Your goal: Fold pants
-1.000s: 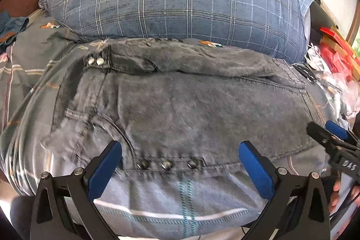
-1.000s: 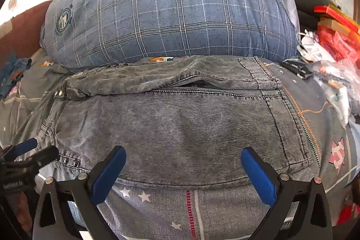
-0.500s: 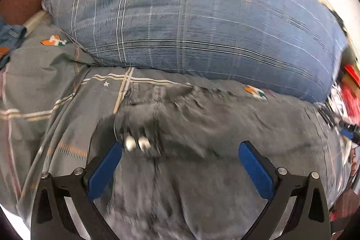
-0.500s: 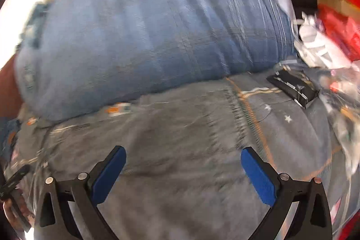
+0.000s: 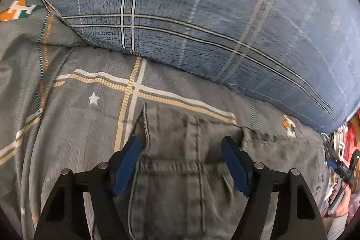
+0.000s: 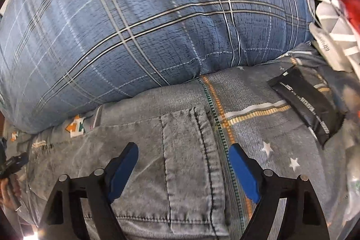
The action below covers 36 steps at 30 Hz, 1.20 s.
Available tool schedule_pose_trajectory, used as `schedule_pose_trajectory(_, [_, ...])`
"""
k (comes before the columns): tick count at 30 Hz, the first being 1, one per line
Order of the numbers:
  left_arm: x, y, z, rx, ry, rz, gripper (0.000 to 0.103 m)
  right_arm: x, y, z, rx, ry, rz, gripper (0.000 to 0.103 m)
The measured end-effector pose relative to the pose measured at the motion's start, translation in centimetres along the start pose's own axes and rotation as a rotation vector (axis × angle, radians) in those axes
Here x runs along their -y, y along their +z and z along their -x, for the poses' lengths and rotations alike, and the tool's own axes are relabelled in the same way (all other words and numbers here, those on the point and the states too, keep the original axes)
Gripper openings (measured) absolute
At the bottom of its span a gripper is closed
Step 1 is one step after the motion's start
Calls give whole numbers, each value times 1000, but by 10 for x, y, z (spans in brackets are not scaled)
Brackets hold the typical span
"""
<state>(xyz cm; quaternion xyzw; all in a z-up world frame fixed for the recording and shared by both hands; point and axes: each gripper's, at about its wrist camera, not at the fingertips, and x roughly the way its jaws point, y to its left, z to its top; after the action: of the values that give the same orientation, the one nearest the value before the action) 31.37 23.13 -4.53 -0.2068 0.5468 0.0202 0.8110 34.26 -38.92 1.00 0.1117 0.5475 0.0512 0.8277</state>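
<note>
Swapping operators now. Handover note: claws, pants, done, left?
Left claw: closing, jaws astride the far left corner of the grey pants, pads not yet pressing.
Right claw: closing over the far right corner, by the hem seam, not gripping yet.
Pants lie flat on the grey bedsheet, far edge close to the blue plaid pillow.
Done: both claws placed at the far corners.
Left: pinch both corners, then probably fold toward you.

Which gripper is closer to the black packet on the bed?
Right. The black packet lies just beyond the right gripper, on its right; the left gripper works the pants' far corner.
</note>
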Motion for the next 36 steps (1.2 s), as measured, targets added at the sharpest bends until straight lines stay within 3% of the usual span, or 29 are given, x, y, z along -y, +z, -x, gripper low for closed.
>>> schedule_pose_trajectory(1, [-1,3,-5,-8,2,1,73,2,2,-3,-4,10,-4,85])
schedule_pose_trajectory(3, [-2,5,-14,-29,-7,8,52,6,6,-9,-15,13,-10,85])
schedule_pose_trajectory(4, [-3,6,-18,-37,-7,15,49,6,6,-11,-21,16,-11,85])
schedule_pose_trajectory(11, [-4,6,-28,-24,23,-9,48,5,21,-28,-49,18,-3,76])
schedule_pose_trajectory(13, [-5,7,-31,-23,32,-10,46,3,25,-33,-56,16,0,69])
schedule_pose_trajectory(18, [-14,11,-36,-13,93,-24,23,-5,29,-54,-92,-54,44,55])
schedule_pose_trajectory(20, [-14,11,-38,-9,134,-40,13,-10,31,-55,-82,-99,77,33])
schedule_pose_trajectory(21, [-12,13,-40,-5,152,-45,7,-15,32,-53,-79,-113,101,11])
schedule_pose_trajectory(24, [-13,16,-41,22,239,-76,7,-46,32,-38,-2,-243,271,11])
schedule_pose_trajectory(27, [-17,19,-43,50,288,-92,6,-73,36,-22,132,-385,393,11])
schedule_pose_trajectory(28, [-18,23,-47,43,294,-90,6,-74,37,-28,127,-380,388,14])
schedule_pose_trajectory(29, [-20,23,-51,35,290,-89,6,-72,37,-40,65,-373,376,17])
schedule_pose_trajectory(31, [-20,20,-52,63,297,-98,7,-61,27,-76,-106,-397,357,42])
schedule_pose_trajectory(32, [-20,19,-48,72,291,-100,7,-61,22,-72,-54,-402,360,46])
schedule_pose_trajectory(34, [-20,16,-39,93,274,-107,7,-53,18,-53,16,-379,284,64])
schedule_pose_trajectory(36, [-16,7,-15,149,272,-150,14,-42,10,-20,92,-290,202,65])
